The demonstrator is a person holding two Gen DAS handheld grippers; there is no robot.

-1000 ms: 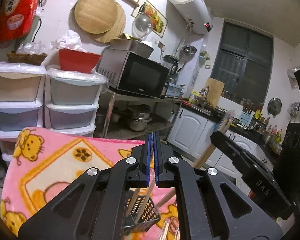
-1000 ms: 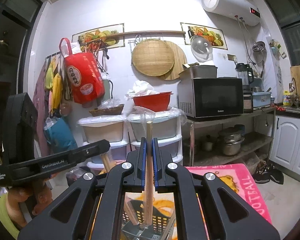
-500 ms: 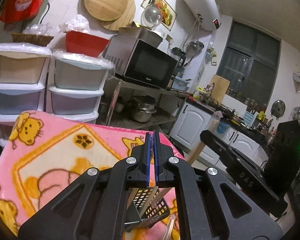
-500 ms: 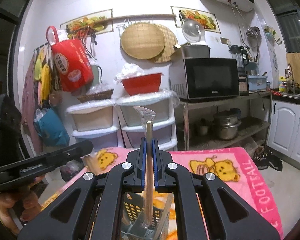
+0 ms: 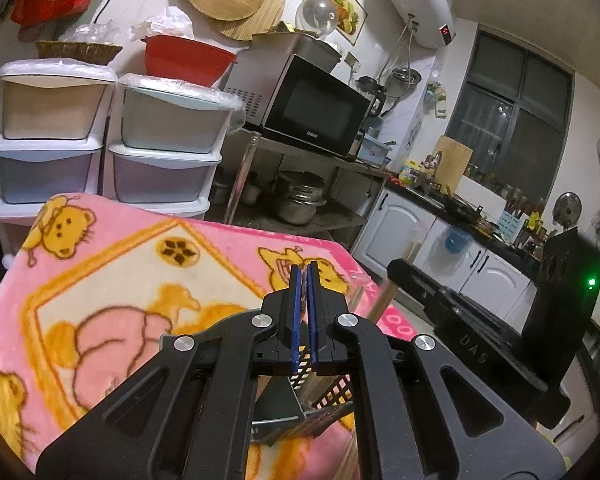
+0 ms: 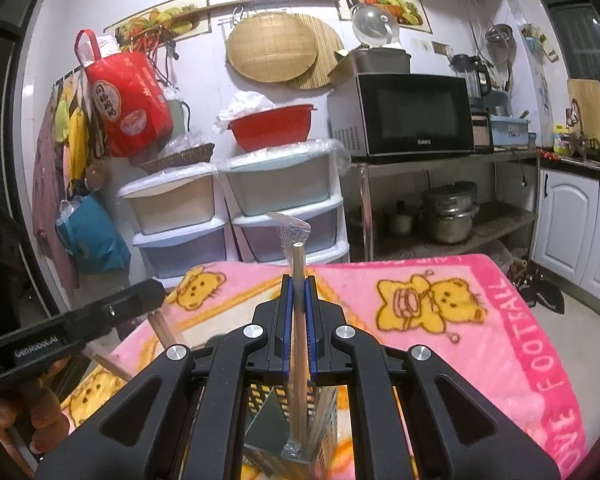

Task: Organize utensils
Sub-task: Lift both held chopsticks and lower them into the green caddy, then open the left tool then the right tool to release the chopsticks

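My right gripper [image 6: 299, 280] is shut on a wooden chopstick [image 6: 298, 344] in a clear wrapper. It stands upright, its lower end inside a black mesh utensil basket [image 6: 326, 412] on the pink blanket [image 6: 440, 344]. In the left wrist view my left gripper [image 5: 304, 270] is shut, and wooden sticks [image 5: 312, 384] run down from its pads into the same basket [image 5: 334, 394]. From the right wrist view the left gripper [image 6: 148, 290] comes in from the left with a wooden stick [image 6: 162, 330] under its tip. The right gripper [image 5: 398, 270] and its wrapped chopstick [image 5: 382, 300] sit to the right.
Stacked plastic drawers [image 6: 236, 216] with a red bowl [image 6: 270, 126] stand behind the table. A microwave [image 6: 412, 114] sits on a metal rack holding pots [image 6: 448, 212]. White cabinets [image 6: 568, 220] line the right. A hand [image 6: 40, 412] holds the left gripper.
Both grippers have sunk towards the table; the blanket and basket now sit higher and larger in both views. The wrapped chopstick has gone down into the basket. Both stay shut.
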